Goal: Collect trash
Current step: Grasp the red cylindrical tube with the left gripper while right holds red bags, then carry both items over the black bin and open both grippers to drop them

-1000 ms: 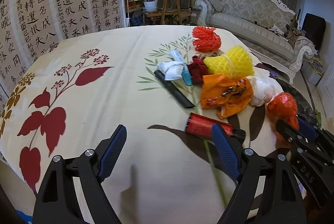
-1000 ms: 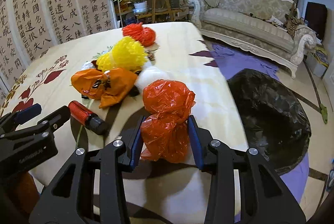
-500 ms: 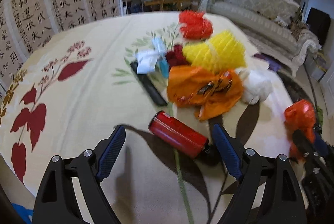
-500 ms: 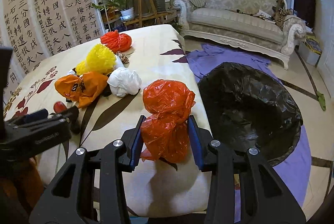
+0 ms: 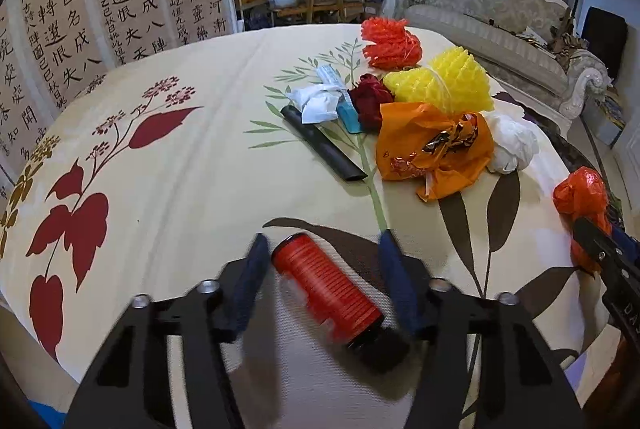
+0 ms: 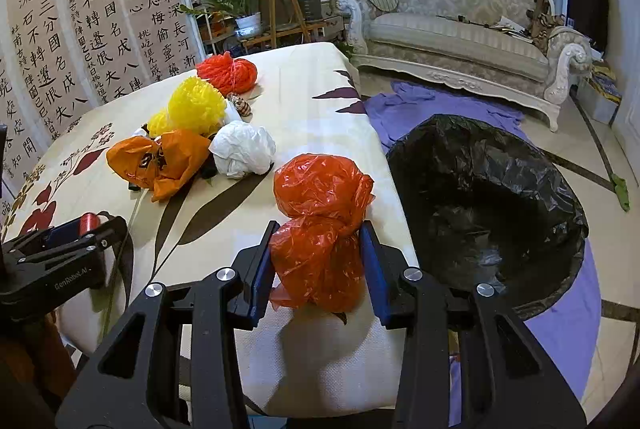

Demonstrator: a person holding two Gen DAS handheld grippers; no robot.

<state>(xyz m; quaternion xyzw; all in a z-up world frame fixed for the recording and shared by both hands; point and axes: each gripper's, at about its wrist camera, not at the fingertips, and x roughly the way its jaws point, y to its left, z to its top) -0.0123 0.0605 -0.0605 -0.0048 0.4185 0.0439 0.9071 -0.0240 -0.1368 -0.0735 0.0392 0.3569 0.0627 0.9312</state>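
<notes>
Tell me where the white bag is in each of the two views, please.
Left wrist: the white bag lies at centre right, just right of the orange bag.
Right wrist: the white bag lies left of centre, again just right of the orange bag.
Shared landmark: the yellow net behind both.

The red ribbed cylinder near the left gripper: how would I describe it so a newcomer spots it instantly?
On the leaf-print tablecloth, look nearest the camera, well in front of the trash pile. The red ribbed cylinder lies on its side between the closing jaws of the left gripper. Unlike the crumpled bags, it is rigid with a black cap.
</notes>
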